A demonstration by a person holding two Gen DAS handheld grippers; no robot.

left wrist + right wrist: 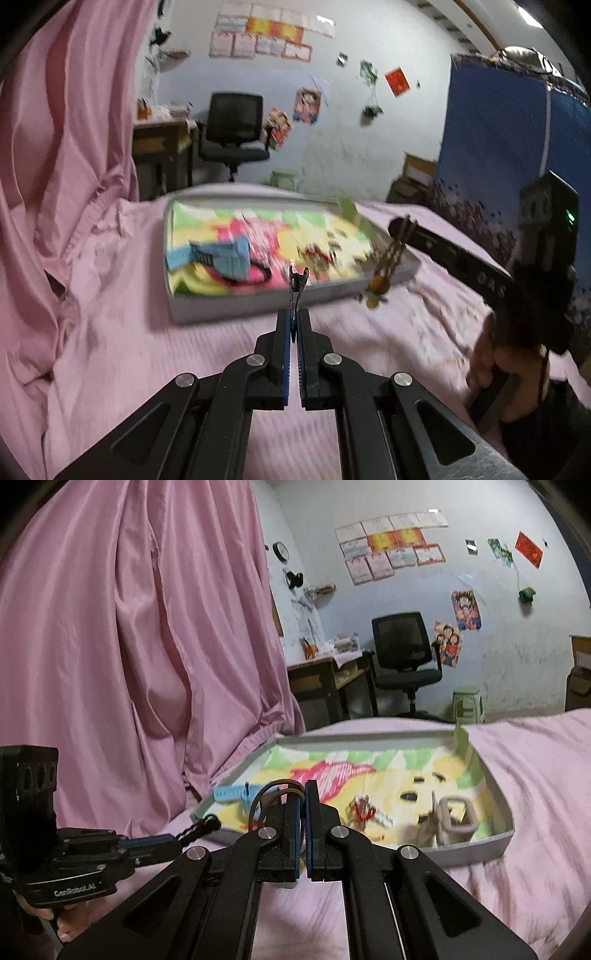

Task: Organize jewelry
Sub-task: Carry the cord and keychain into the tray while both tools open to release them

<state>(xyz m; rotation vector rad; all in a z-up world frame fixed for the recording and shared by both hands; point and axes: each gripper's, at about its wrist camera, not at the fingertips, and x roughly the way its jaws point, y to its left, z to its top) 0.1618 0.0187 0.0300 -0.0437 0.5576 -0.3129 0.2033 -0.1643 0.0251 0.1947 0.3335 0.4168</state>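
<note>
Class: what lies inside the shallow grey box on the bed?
Inside the grey box: a colourful picture lining, blue watch, red trinket, beige watch. The right tool hides some.

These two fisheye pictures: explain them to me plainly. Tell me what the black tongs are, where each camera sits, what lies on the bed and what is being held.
The black tongs are hand-held two-finger grippers, one in each of a person's hands, each with a camera looking along its fingers.

In the left camera's picture, the left gripper is shut on a thin black piece. To its right, the right gripper dangles a brown bracelet.

The right camera's picture shows its own gripper shut on that bracelet's cords.

On the pink sheet lies a shallow grey tray with a colourful lining, holding a blue watch, a beige watch and a small red-and-white piece, too blurred to identify.
</note>
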